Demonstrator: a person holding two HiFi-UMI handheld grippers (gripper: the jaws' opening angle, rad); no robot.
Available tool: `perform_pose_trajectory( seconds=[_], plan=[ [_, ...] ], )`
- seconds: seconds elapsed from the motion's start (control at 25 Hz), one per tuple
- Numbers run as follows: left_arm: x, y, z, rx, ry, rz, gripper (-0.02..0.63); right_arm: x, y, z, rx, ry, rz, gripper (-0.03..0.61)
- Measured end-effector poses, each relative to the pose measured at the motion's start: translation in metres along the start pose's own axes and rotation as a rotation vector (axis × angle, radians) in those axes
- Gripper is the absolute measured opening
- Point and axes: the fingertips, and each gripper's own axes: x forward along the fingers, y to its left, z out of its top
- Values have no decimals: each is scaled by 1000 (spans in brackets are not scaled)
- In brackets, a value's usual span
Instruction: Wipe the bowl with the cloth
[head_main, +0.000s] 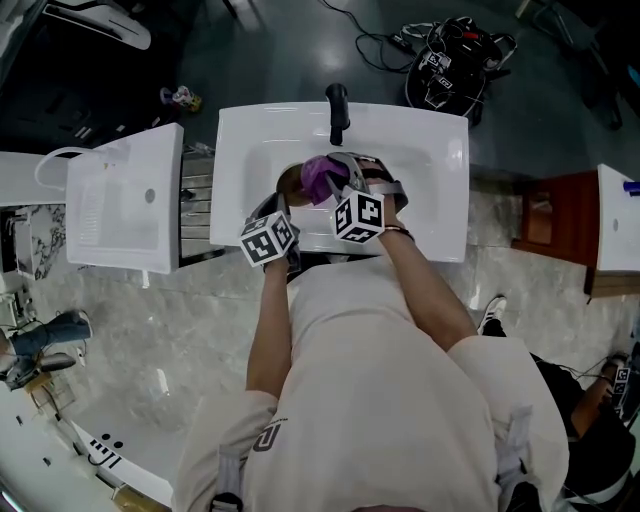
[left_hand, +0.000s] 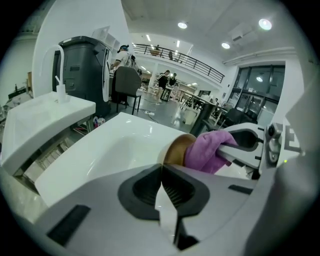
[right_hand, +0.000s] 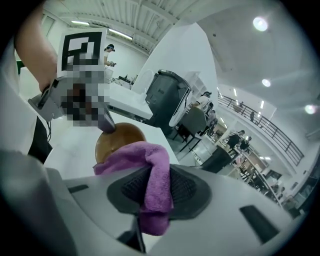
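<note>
Below, the white sink (head_main: 440, 180) spans the view, and the brown bowl (left_hand: 176, 150) is held over its basin. The left gripper (left_hand: 162, 172) has its jaws clamped on the bowl's thin edge. The purple cloth (right_hand: 150, 155) is pinched in the right gripper (right_hand: 157, 187) and touches the bowl. The bowl lies just ahead and left of the right gripper, so the right gripper, I judge, does the wiping.

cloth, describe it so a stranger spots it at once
Find the white sink with the black tap. In its basin the right gripper pinches the cloth at a brown bowl. It is the only purple, soft thing there.
</note>
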Motion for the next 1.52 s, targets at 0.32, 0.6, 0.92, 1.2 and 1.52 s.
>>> perform_pose_trajectory(
  seconds=[0.32,0.6,0.92,1.2,1.52],
  plan=[
    [6,0,8,-84,-12,-42,12,0,-4,-13,4,55,-19,89],
    [18,-6,42,-122,-53,-96,12,11,28,-4,-107,94,63,89],
    [22,-37,31,161,60,-177,12,33,42,31,-106,128,46,89],
    [22,10,27,134,142,-207,11,48,29,48,50,166,-93,89],
    [54,55,51,117,166,-214,11,38,36,14,168,304,-192,89]
  ],
)
